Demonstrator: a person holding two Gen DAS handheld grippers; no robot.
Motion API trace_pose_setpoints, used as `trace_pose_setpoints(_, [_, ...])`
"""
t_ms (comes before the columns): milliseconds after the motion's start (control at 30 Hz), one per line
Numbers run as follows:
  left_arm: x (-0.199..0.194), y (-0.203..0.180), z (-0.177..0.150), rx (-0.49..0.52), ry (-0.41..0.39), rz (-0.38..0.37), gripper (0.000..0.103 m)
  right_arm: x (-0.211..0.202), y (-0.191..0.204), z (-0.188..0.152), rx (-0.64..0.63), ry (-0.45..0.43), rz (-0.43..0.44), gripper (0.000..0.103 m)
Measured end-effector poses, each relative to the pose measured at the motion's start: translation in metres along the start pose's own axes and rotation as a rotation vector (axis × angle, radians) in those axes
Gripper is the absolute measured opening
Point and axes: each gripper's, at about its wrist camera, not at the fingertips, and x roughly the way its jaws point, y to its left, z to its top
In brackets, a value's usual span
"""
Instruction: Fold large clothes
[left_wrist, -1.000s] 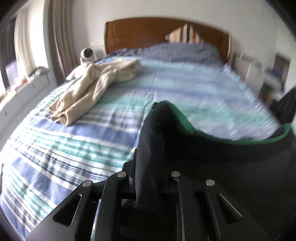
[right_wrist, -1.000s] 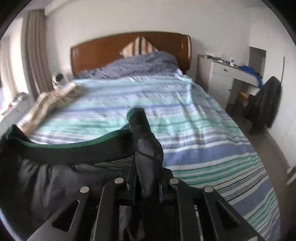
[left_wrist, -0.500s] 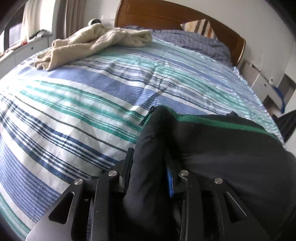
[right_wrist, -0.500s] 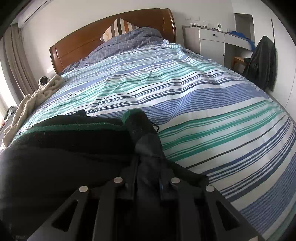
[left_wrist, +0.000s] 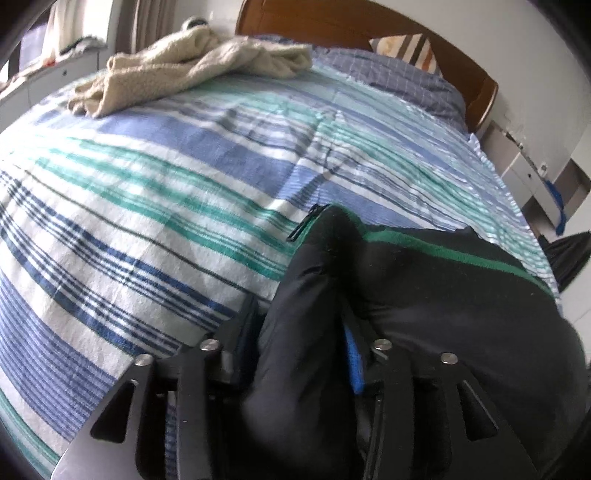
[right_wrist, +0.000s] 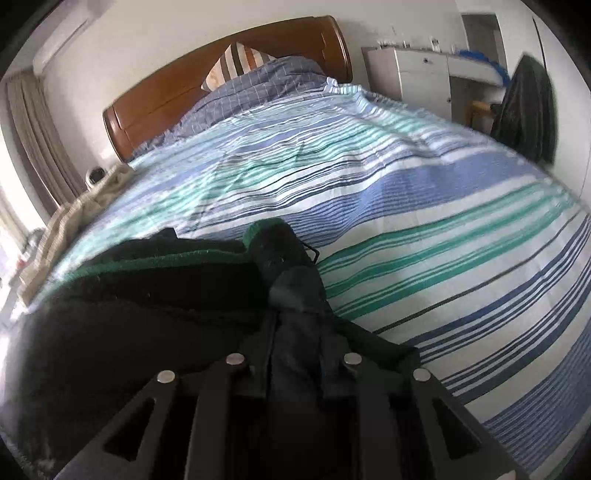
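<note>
A black garment with a green hem band (left_wrist: 443, 295) lies at the near part of the striped bed (left_wrist: 166, 177). My left gripper (left_wrist: 306, 332) is shut on its left corner, which bunches up between the fingers. In the right wrist view my right gripper (right_wrist: 295, 317) is shut on the garment's (right_wrist: 129, 314) right corner, low over the striped bed (right_wrist: 424, 229). The hem runs between the two grippers. The fingertips are hidden by cloth.
A beige fleece garment (left_wrist: 192, 70) lies at the far left of the bed, also seen in the right wrist view (right_wrist: 62, 225). A wooden headboard (right_wrist: 177, 92) and pillows stand at the back. White cabinets (right_wrist: 417, 74) and a dark hanging coat (right_wrist: 528, 110) are at the right.
Both grippers have come down from mid-air with the black garment and moved forward over the bed; the garment now rests on the bedspread.
</note>
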Motion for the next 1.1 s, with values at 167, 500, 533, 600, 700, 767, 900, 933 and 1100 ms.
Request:
trace_pose_setpoints(167, [-0.053, 0.0, 0.016, -0.013, 0.049, 0.024, 0.055, -0.009, -0.019, 0.02, 0.076, 0.129, 0.124, 0.037])
trace_pose_setpoints(500, [-0.13, -0.136, -0.002, 0.283, -0.013, -0.221, 0.081, -0.101, 0.025, 0.044, -0.077, -0.004, 0.261, 0.056])
trace_pose_setpoints(533, [-0.12, -0.152, -0.006, 0.292, -0.006, -0.231, 0.081, -0.1, 0.031, 0.044, -0.082, -0.005, 0.258, 0.054])
trace_pose_setpoints(600, [-0.097, -0.173, -0.011, 0.288, 0.027, -0.249, 0.081, -0.092, 0.042, 0.04, -0.101, -0.005, 0.224, 0.051])
trace_pose_setpoints(700, [-0.042, -0.186, -0.02, 0.269, 0.106, -0.19, 0.081, -0.062, 0.041, 0.028, -0.098, 0.052, 0.181, 0.042])
trace_pose_setpoints(767, [-0.015, -0.18, -0.029, 0.252, 0.146, -0.156, 0.083, -0.037, 0.031, 0.009, -0.123, 0.101, 0.131, 0.04])
trace_pose_setpoints(900, [-0.002, -0.182, -0.041, 0.289, 0.103, -0.145, 0.086, -0.028, 0.008, -0.01, -0.045, 0.043, 0.22, 0.038])
trace_pose_setpoints(933, [0.0, -0.184, -0.044, 0.306, 0.092, -0.135, 0.086, -0.027, 0.009, -0.011, -0.052, 0.039, 0.221, 0.038])
trace_pose_setpoints(1100, [0.007, -0.175, -0.052, 0.29, 0.047, -0.166, 0.086, -0.023, 0.004, -0.015, -0.043, 0.02, 0.243, 0.038])
